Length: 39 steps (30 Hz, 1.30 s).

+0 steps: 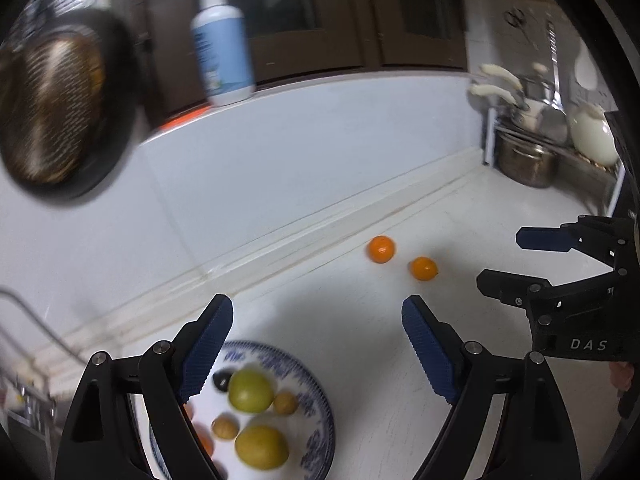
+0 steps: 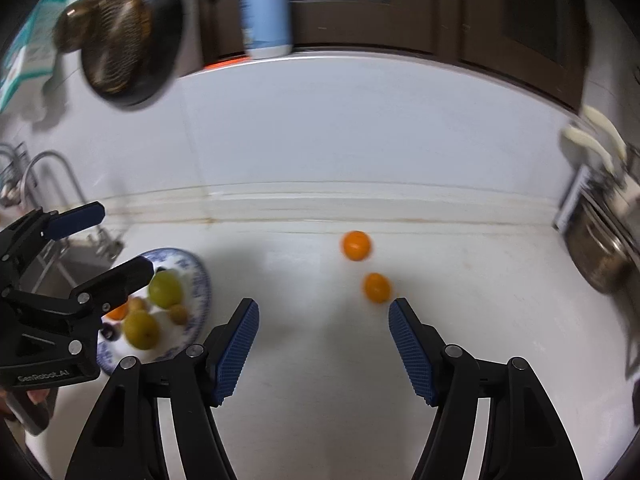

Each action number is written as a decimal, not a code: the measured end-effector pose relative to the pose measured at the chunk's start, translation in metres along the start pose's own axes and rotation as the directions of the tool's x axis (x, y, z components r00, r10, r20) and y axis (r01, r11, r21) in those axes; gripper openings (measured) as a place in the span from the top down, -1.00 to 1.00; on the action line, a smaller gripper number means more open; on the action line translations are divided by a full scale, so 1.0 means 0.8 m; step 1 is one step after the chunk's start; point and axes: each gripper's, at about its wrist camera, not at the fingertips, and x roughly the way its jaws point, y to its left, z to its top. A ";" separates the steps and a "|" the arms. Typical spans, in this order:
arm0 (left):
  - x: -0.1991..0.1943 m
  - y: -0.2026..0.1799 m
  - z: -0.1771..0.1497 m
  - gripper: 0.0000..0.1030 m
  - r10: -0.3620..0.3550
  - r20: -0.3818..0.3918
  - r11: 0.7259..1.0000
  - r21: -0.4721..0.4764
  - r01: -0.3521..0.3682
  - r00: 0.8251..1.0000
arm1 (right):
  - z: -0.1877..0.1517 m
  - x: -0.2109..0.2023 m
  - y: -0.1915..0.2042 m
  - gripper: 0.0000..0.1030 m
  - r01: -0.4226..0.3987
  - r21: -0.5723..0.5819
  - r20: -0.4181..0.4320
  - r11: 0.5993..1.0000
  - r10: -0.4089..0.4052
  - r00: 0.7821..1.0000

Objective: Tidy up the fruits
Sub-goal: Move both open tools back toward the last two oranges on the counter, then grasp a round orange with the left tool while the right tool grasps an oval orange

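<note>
While two oranges (image 2: 376,288) wait mid-counter | plate (image 1: 320,392) near sink edge | both tongs wide, empty | next, likely: right gripper (image 2: 323,342) takes nearer orange.

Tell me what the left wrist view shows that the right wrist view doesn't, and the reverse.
Only the left wrist view shows a white teapot on the rack. Only the right wrist view shows the faucet. Both show two oranges loose on the counter, the blue-patterned plate of fruit, the pump bottle, and both grippers open and empty.
</note>
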 end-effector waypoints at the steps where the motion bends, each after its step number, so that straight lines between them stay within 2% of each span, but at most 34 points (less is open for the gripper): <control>1: 0.006 -0.004 0.004 -0.68 -0.011 -0.001 1.000 0.015 0.011 1.000 | -0.001 0.001 -0.006 -0.32 0.007 0.012 -0.001 1.000 -0.007 1.000; 7: 0.049 -0.026 0.027 -0.68 -0.084 -0.017 0.990 0.116 0.086 0.996 | -0.006 0.019 -0.037 -0.32 0.048 0.069 -0.001 0.996 -0.048 0.999; 13: 0.102 -0.033 0.046 -0.68 -0.137 -0.054 0.976 0.162 0.144 0.989 | -0.009 0.046 -0.052 -0.32 0.083 0.128 -0.012 0.988 -0.082 0.997; 19: 0.154 -0.038 0.048 -0.68 -0.211 -0.121 0.953 0.193 0.232 0.970 | -0.012 0.081 -0.063 -0.32 0.086 0.196 -0.049 0.977 -0.078 0.996; 28: 0.231 -0.046 0.047 -0.68 -0.235 -0.208 0.930 0.235 0.282 0.949 | -0.012 0.138 -0.064 -0.31 0.104 0.228 -0.109 0.968 -0.080 0.991; 39: 0.286 -0.069 0.055 -0.67 -0.257 -0.252 0.914 0.252 0.319 0.933 | -0.015 0.182 -0.073 -0.09 0.080 0.250 -0.160 0.965 -0.040 0.986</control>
